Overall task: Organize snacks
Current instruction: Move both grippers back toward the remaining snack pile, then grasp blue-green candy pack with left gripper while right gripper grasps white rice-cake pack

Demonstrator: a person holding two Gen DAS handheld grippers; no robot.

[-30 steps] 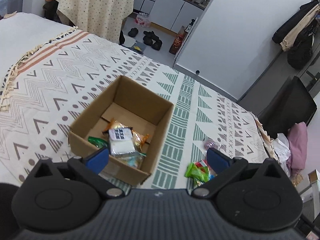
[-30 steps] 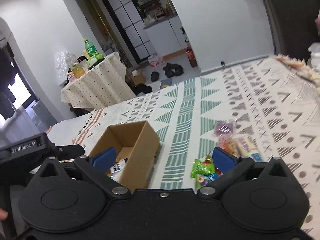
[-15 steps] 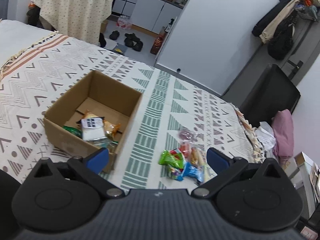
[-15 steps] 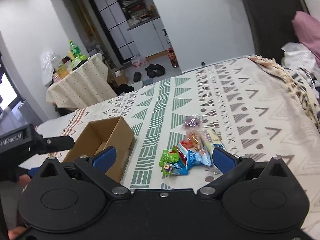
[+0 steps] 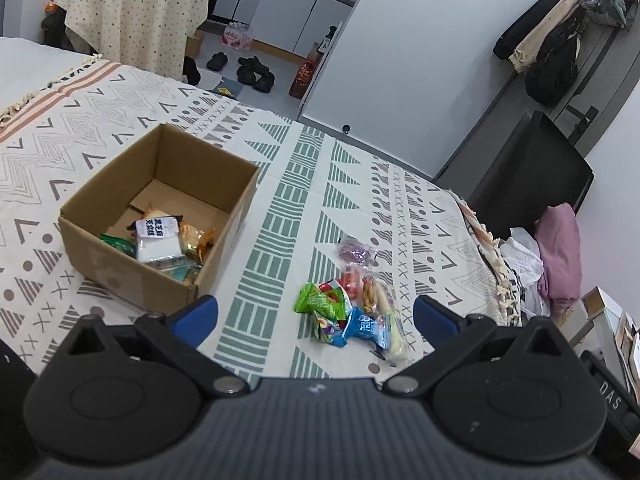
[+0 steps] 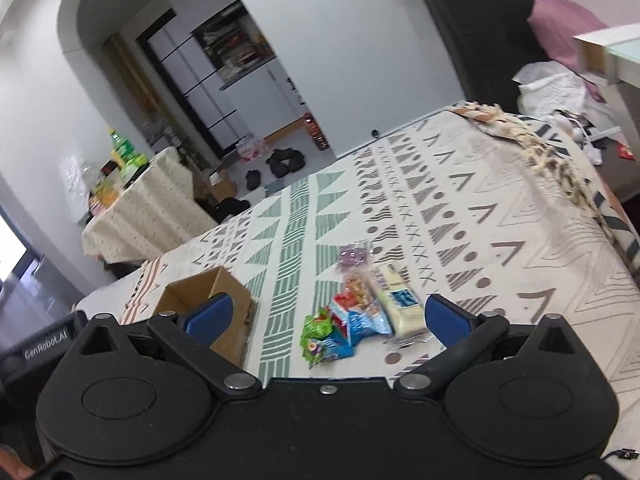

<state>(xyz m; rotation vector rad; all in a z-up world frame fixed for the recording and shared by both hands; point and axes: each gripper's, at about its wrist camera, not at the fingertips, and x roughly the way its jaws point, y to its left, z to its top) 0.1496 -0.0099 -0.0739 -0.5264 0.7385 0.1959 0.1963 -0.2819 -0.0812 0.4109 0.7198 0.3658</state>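
Between the jaws: both pairs stood wide apart and held nothing; the left gripper [image 5: 314,316] and the right gripper [image 6: 326,316] each hung above the bed [image 5: 280,208] with the snack pile [image 5: 352,308] framed in the gap
Step in hand: a reach for the next loose packet, judged from empty jaws aimed at the pile; some snacks already lay in the box, so the job looked partly done
Next move: one gripper would need to come down on a single packet at the pile's edge, close on its crimped end, then carry it left to the box; overlapping wrappers could drag a neighbour along
Snack pile: green packet [image 6: 314,328], blue packet [image 6: 366,322], pale bar [image 6: 400,300] and purple sweet [image 6: 354,256], touching or overlapped, thin and crinkly
Cardboard box [image 5: 160,216]: open-topped, well left of the pile; white packet [image 5: 156,238] on top inside
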